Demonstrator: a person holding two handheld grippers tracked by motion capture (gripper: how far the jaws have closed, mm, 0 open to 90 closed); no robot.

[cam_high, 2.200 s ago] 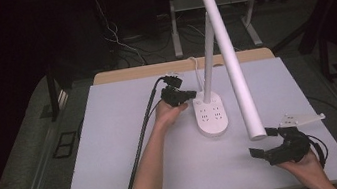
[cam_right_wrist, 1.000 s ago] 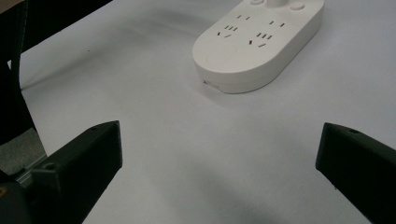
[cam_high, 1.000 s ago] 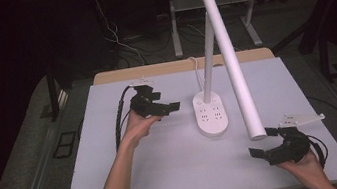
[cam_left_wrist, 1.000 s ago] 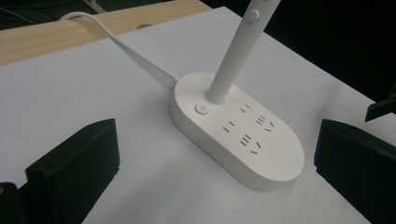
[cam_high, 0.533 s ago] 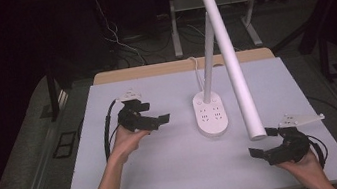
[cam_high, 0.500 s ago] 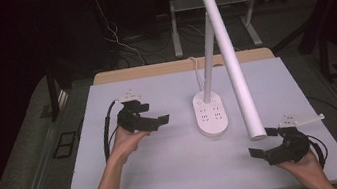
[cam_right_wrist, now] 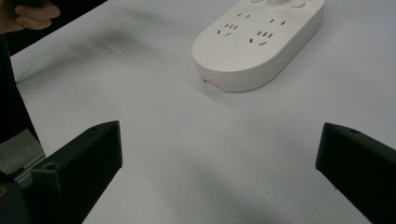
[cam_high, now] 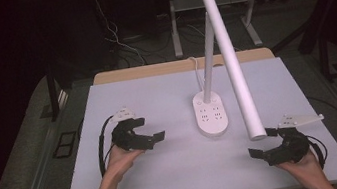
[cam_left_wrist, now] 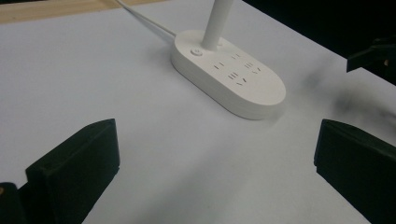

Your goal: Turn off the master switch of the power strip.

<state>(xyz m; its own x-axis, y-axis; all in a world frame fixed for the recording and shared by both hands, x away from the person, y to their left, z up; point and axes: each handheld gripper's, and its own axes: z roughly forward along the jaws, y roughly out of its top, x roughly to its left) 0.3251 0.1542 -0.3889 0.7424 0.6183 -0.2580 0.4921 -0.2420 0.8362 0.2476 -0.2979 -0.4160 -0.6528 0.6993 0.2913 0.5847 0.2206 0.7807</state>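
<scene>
High view: smooth white oval lamp base [cam_high: 212, 114], slim tubular head [cam_high: 232, 65].

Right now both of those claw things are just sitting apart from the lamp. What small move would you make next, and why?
Probably ease the left gripper forward toward the lamp base. Its jaws stand wide open and empty, pointing at the base across bare table, and the round button beside the stem faces that side. The right gripper is open too, and sits under the slanting lamp head.
</scene>
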